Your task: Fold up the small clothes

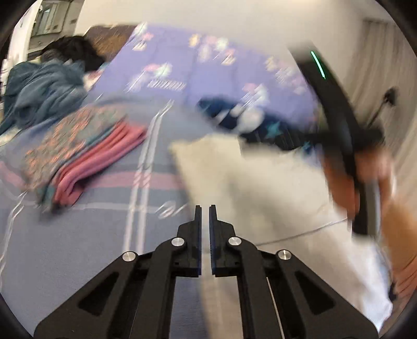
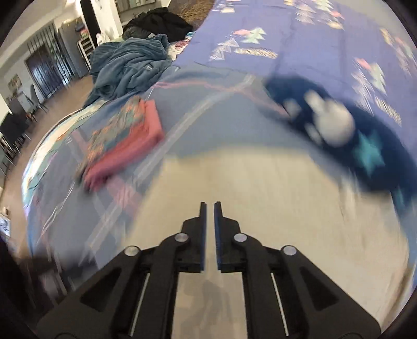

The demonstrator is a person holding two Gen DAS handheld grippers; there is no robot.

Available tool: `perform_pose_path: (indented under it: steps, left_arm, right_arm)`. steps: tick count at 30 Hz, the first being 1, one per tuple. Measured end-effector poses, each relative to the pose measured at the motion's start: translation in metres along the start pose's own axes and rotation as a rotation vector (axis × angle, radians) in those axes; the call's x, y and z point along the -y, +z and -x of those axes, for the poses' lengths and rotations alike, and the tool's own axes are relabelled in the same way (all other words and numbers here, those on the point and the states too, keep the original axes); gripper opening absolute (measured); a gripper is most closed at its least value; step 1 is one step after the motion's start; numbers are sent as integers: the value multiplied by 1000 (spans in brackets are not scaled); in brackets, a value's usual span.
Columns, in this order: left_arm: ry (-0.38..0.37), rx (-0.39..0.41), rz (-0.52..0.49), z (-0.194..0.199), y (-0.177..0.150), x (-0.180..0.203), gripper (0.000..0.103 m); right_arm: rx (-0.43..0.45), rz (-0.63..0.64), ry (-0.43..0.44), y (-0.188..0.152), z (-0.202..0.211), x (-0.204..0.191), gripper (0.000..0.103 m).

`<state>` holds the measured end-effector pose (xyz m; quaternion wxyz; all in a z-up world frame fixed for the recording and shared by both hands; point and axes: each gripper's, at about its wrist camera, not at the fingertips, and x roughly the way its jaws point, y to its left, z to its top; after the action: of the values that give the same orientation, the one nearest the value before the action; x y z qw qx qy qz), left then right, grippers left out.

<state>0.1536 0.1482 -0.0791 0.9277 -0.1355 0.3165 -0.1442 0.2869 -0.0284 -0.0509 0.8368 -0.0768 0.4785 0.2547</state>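
Left tool (image 1: 205, 208) is sitting nearly clenched with nothing pinched; right tool (image 2: 210, 204) looks the same, hovering over the cream garment (image 2: 260, 187) lying flat on the bed (image 2: 208, 120). Folded stack (image 1: 86, 153) is sitting done at left. Cream piece and dark star-print garment (image 2: 365, 146) are looking unfolded, pending.

We saw a plaid bedspread (image 2: 208, 117) in grey-blue with pink and white stripes. At its far edge lay a purple blanket (image 2: 299, 34) printed with pastel stars. A rumpled teal blanket (image 2: 127, 62) was heaped on the bedspread's far left corner, with a black bundle (image 2: 159, 23) just behind it. Left of the bedspread, wooden floor (image 2: 65, 96) ran past dark chairs (image 2: 15, 127).
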Motion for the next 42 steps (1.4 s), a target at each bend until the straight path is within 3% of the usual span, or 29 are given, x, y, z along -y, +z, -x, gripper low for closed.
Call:
perform_pose_path:
  steps: [2, 3, 4, 5, 6, 8, 10, 12, 14, 17, 19, 22, 23, 27, 31, 36, 38, 40, 42]
  left_arm:
    - [-101, -3, -12, 2, -1, 11, 6]
    - [-113, -42, -29, -7, -5, 18, 7]
    - [-91, -75, -42, -16, -6, 20, 8]
    - [-41, -126, -62, -30, -11, 22, 8]
    - [-5, -196, -68, -46, -16, 22, 8]
    - [-13, -250, -27, -57, -18, 15, 9]
    - [-59, -223, 26, -50, -15, 5, 12]
    - [-32, -202, 35, -47, -14, 3, 14]
    - [7, -179, 1, -43, -12, 9, 17]
    - [93, -102, -83, -33, -6, 35, 35]
    - [99, -67, -87, -26, 6, 50, 46]
    - [83, -73, -90, -30, 14, 75, 50]
    - [88, -75, -109, -33, 16, 85, 56]
    - [124, -115, -176, -49, 19, 118, 59]
    - [122, -157, -182, -73, 16, 139, 59]
    - [125, -213, -178, -103, 7, 154, 60]
    - [128, -231, -187, -112, 3, 157, 60]
    - [129, -245, -201, -122, 0, 161, 60]
    - [127, -250, -207, -129, -1, 164, 60]
  right_arm:
    - [17, -67, -21, -44, 19, 21, 24]
    - [32, -138, -48, -71, 26, 39, 38]
    - [23, -196, -82, -89, 26, 55, 43]
    - [-9, -261, -125, -107, 22, 73, 35]
    - [44, -307, -78, -123, 27, 89, 24]
    - [85, -382, -31, -138, 42, 104, 23]
    - [134, -440, -7, -152, 66, 113, 37]
    - [228, -472, -33, -170, 99, 125, 53]
    - [317, -555, -104, -199, 138, 157, 57]
    - [396, -828, -183, -260, 180, 228, 59]
    - [424, -1023, -220, -309, 200, 276, 61]
    - [396, -1190, -291, -368, 208, 338, 55]
    - [393, -1246, -309, -384, 209, 357, 55]
    - [463, -1431, -248, -430, 206, 419, 55]
    - [515, -1534, -181, -439, 189, 459, 56]
    - [563, -1587, -187, -440, 179, 499, 55]
    - [558, -1585, -210, -439, 176, 505, 49]
    - [541, -1572, -257, -439, 175, 510, 27]
    - [535, -1565, -276, -442, 174, 512, 13]
